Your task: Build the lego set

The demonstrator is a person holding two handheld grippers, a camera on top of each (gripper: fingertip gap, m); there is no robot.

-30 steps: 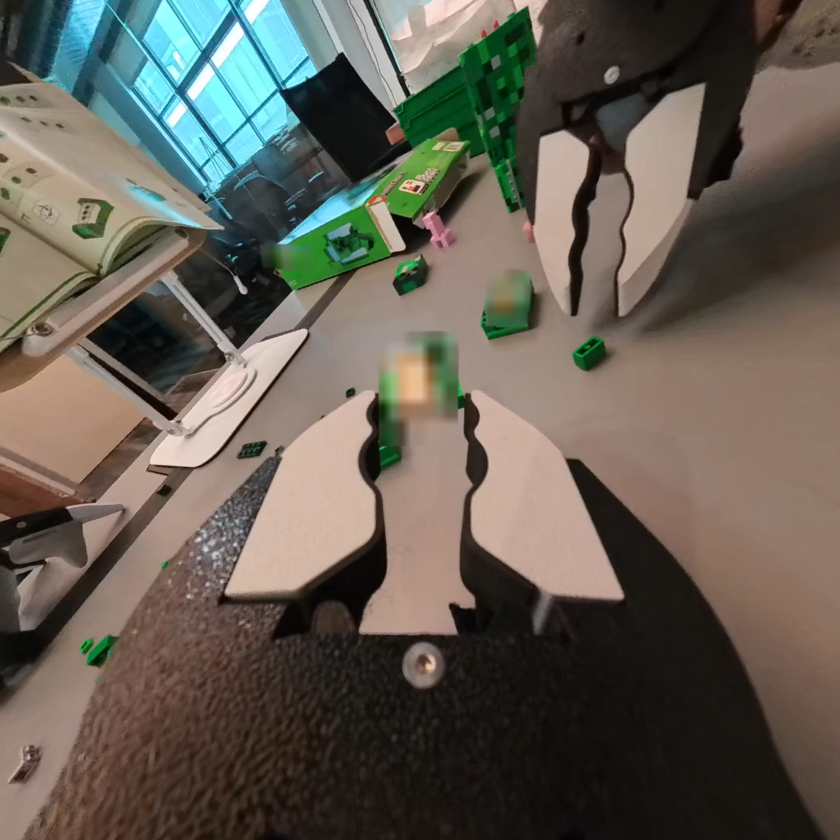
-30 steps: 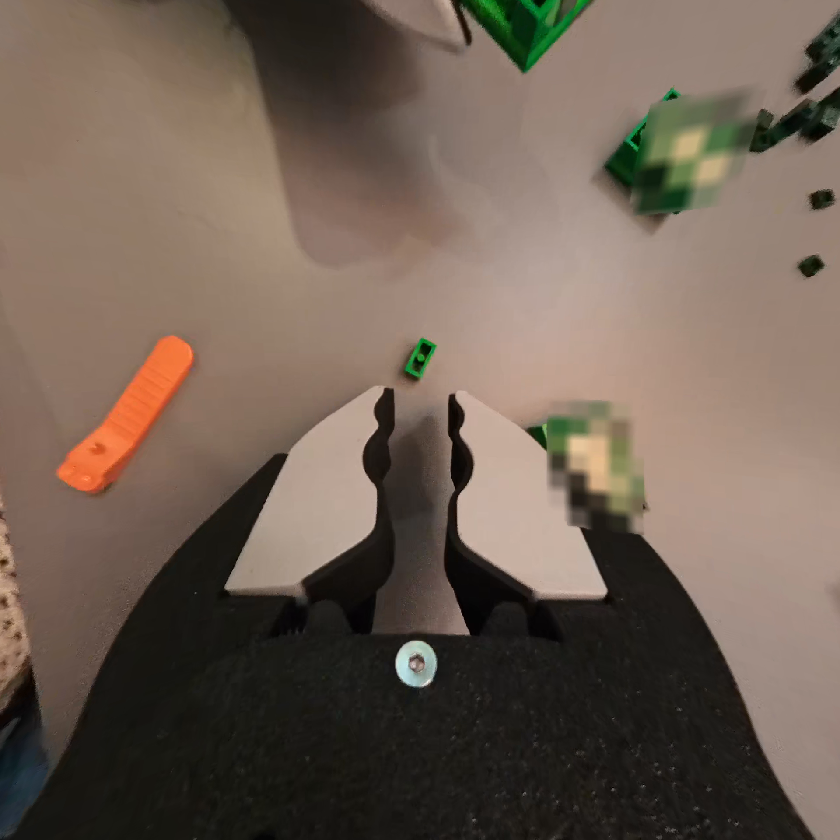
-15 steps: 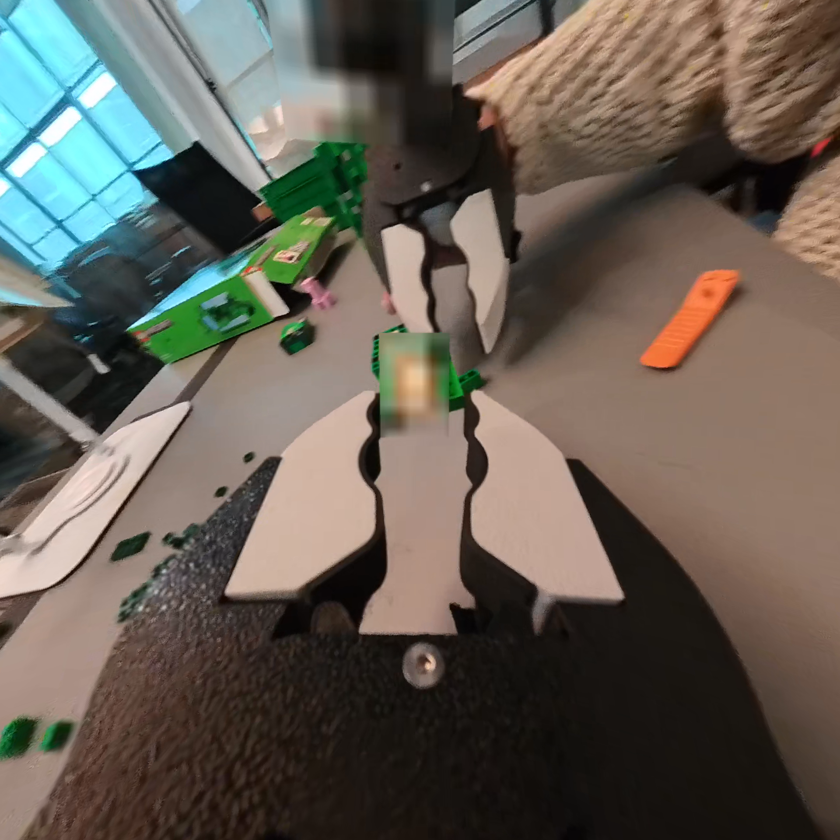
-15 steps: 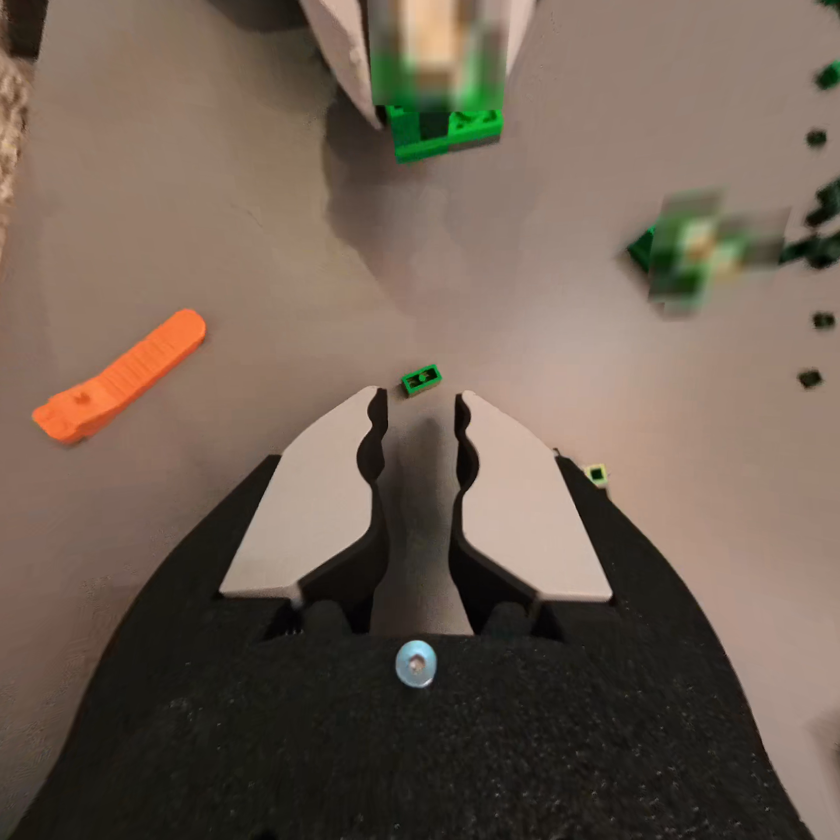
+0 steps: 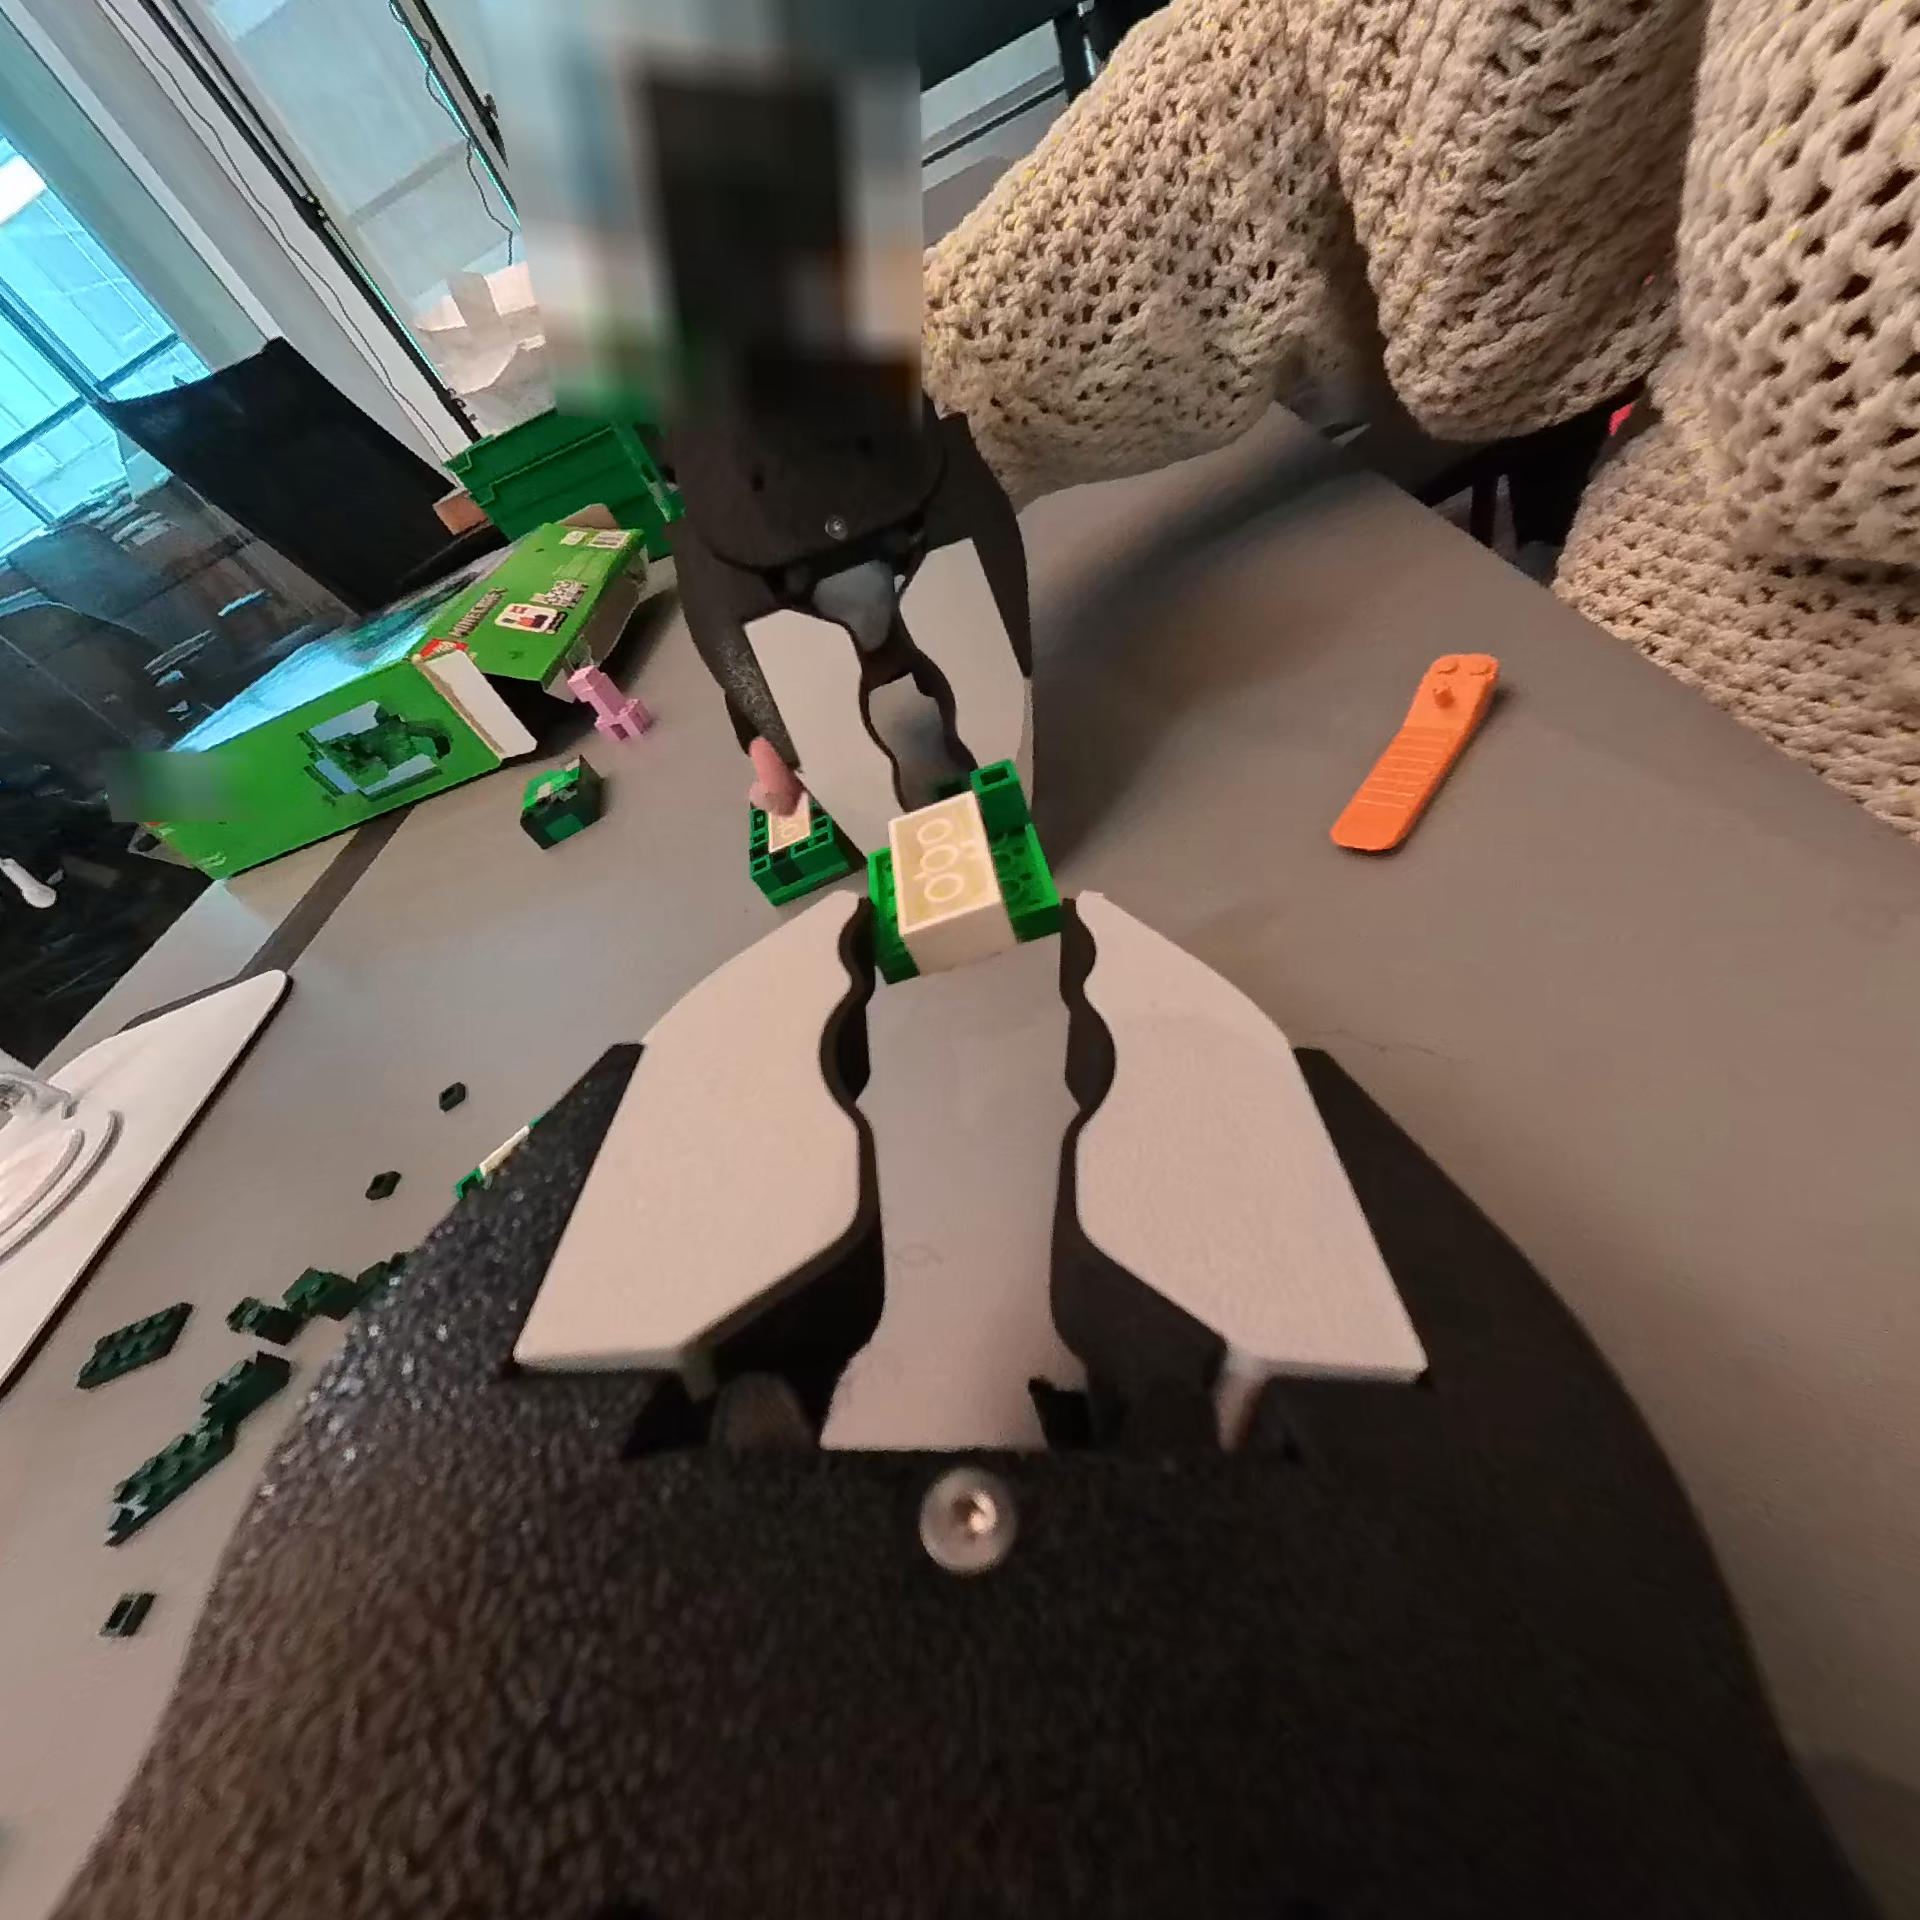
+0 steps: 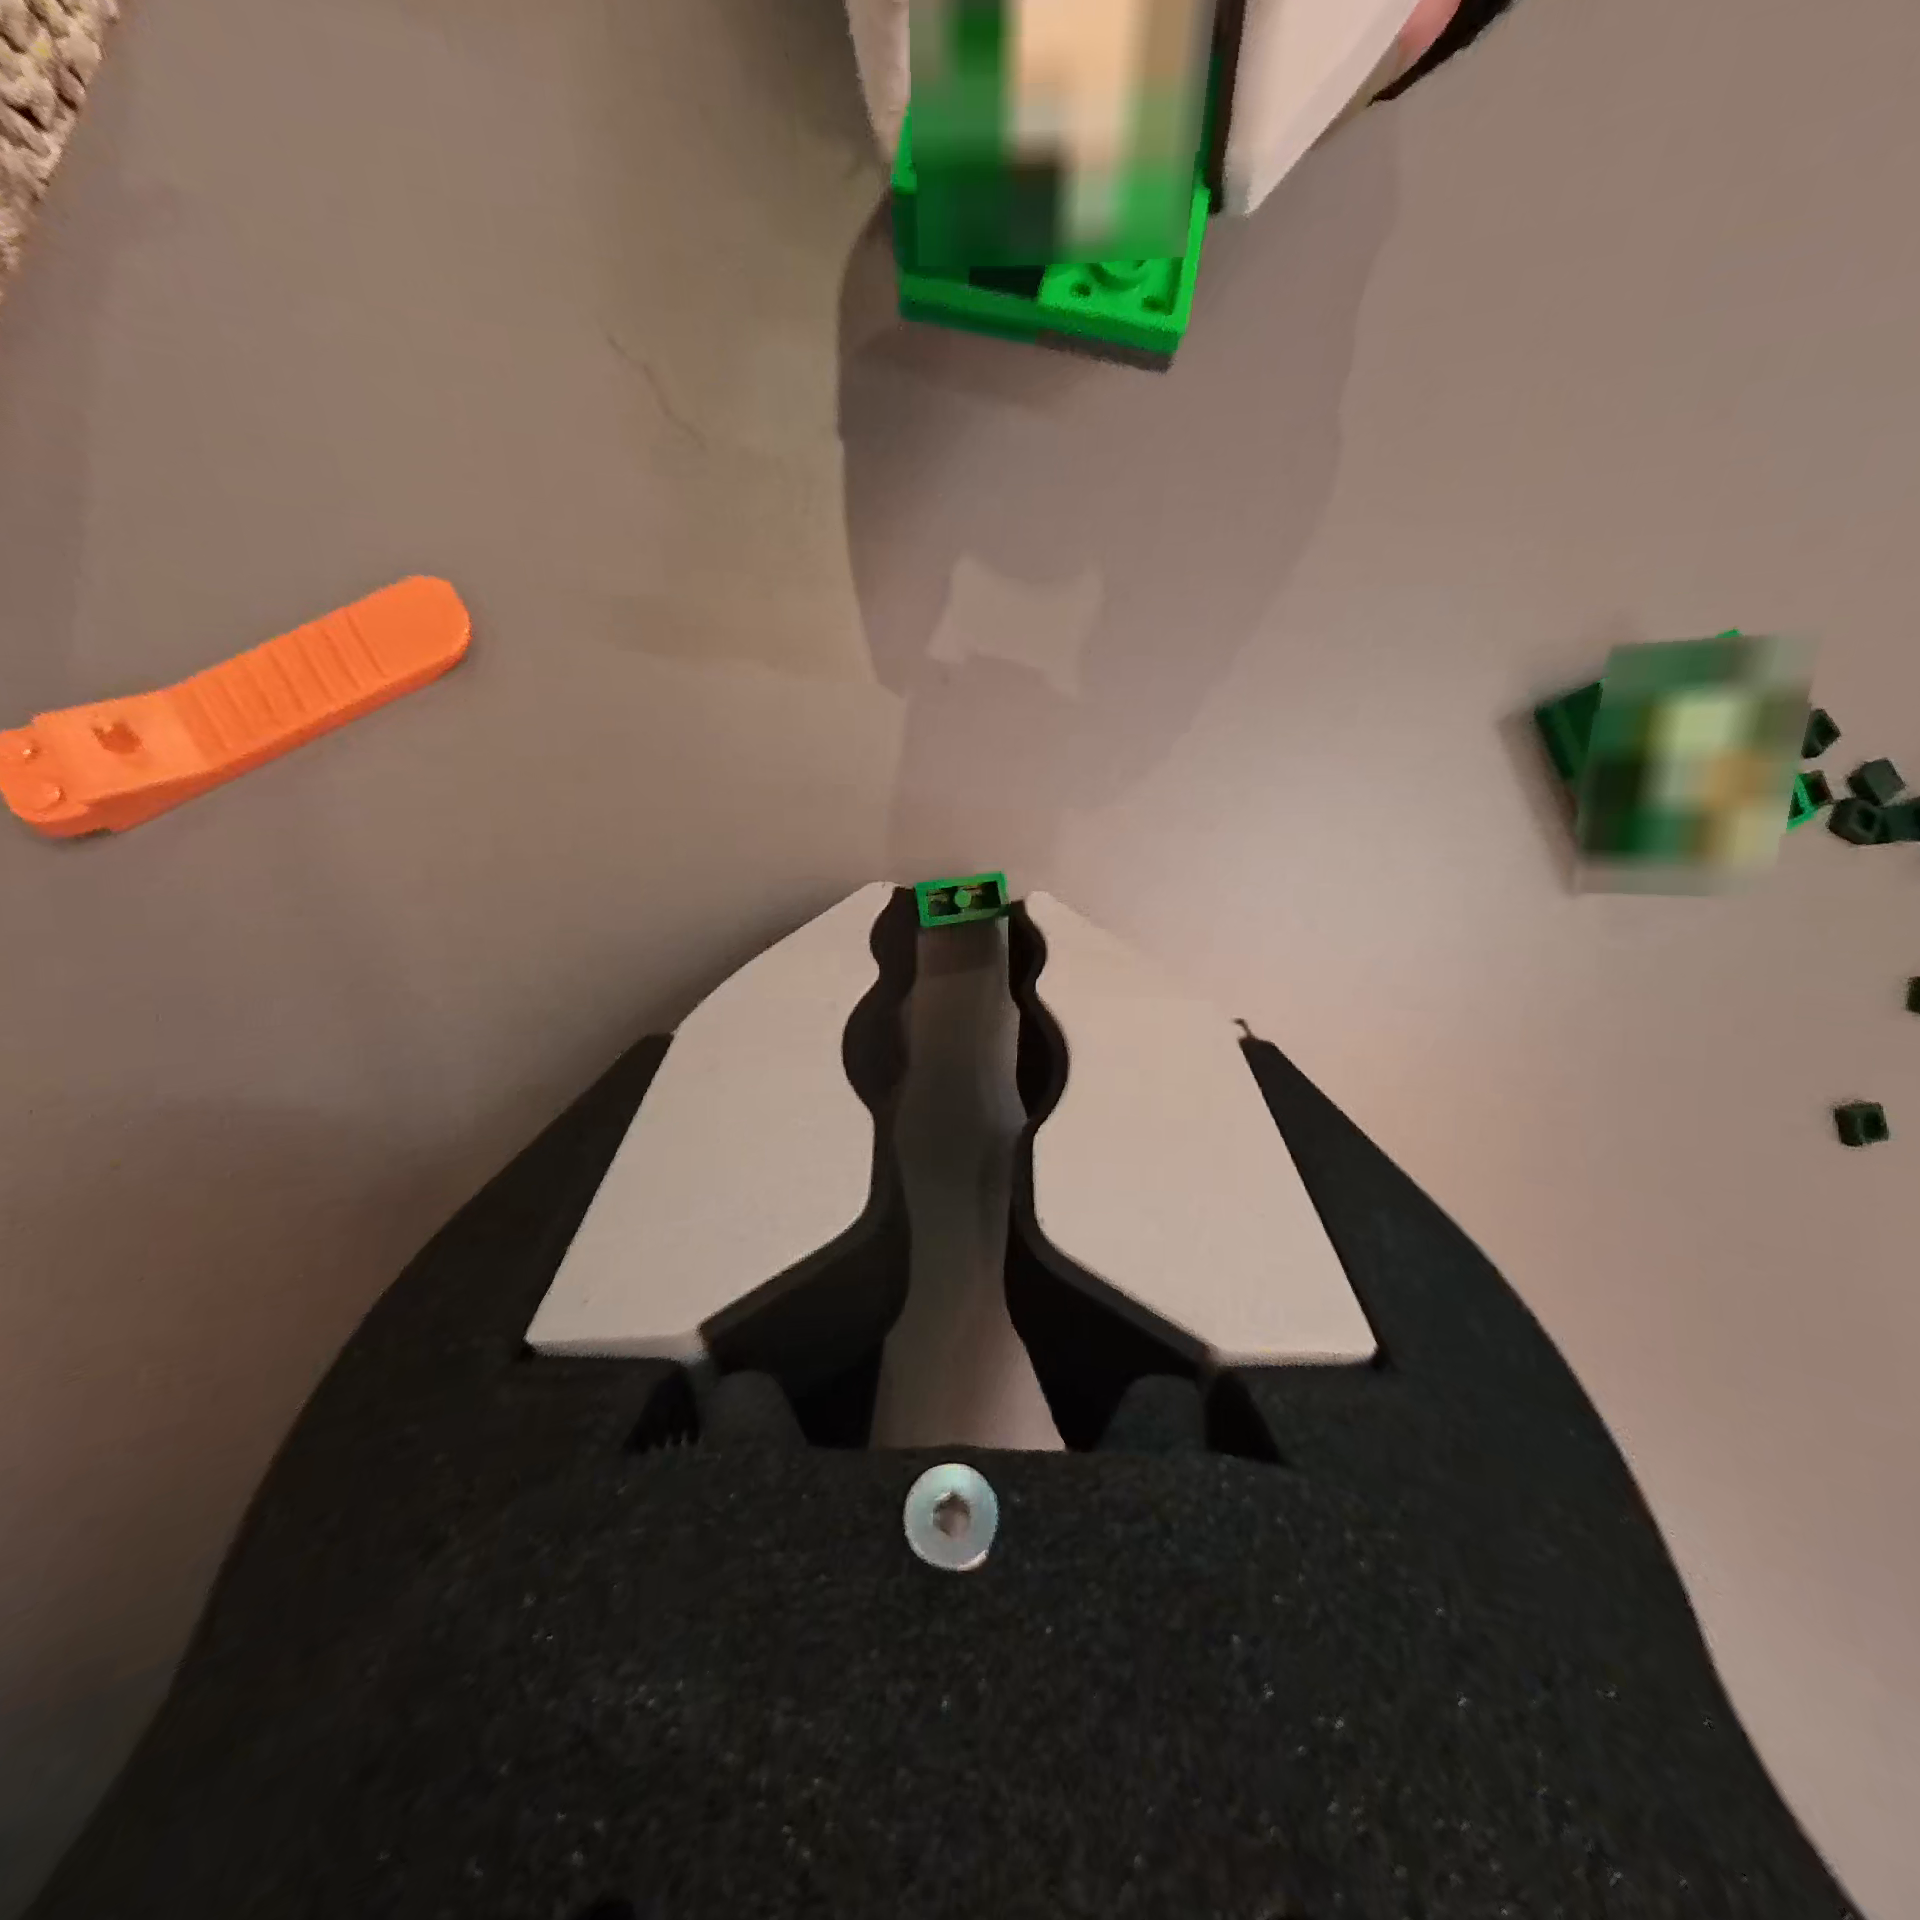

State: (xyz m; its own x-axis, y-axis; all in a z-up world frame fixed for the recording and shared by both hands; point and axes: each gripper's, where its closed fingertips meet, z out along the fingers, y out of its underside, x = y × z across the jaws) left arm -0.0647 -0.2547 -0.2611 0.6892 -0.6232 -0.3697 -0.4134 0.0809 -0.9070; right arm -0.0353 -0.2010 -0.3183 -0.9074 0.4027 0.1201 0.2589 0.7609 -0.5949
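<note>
Right gripper tips bracket the small brick, its long axis crosswise; left gripper holds the assembly.

Grey table, orange ribbed brick separator. Green-and-cream block assembly, small green brick. Beige open-knit sleeve far right.

Green-and-white lego block upright; small green brick on table

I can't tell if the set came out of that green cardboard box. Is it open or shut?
Open. In the left wrist view the green box lies on its side on the grey table, its white end flap swung outward.
</note>
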